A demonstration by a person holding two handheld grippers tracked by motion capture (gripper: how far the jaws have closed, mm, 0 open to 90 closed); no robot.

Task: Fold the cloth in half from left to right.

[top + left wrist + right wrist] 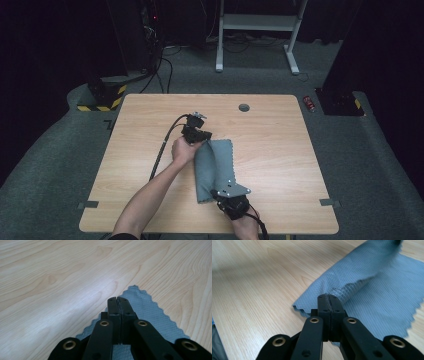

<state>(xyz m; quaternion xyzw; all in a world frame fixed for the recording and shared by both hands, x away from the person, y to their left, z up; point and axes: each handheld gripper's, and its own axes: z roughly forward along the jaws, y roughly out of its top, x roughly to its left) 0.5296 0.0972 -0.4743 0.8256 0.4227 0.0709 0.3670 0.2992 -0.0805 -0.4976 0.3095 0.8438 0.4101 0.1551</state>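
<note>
A grey-blue cloth (220, 160) with zigzag edges lies near the middle of the wooden table (275, 140), its left side lifted and rolled over toward the right. My left gripper (204, 141) is at the cloth's far left corner, jaws shut, with a strip of cloth (150, 312) showing under and between them. My right gripper (216, 192) is at the near edge, shut on the raised fold of cloth (372, 285). In the gripper views, both the left gripper (117, 298) and the right gripper (328, 296) have their jaws pressed together.
A round cable hole (244, 107) sits near the table's far edge. The left gripper's black cable (162, 150) trails over the table's left half. On the floor beyond are a white desk frame (257, 25), a red can (310, 103) and a yellow-black striped base (102, 97).
</note>
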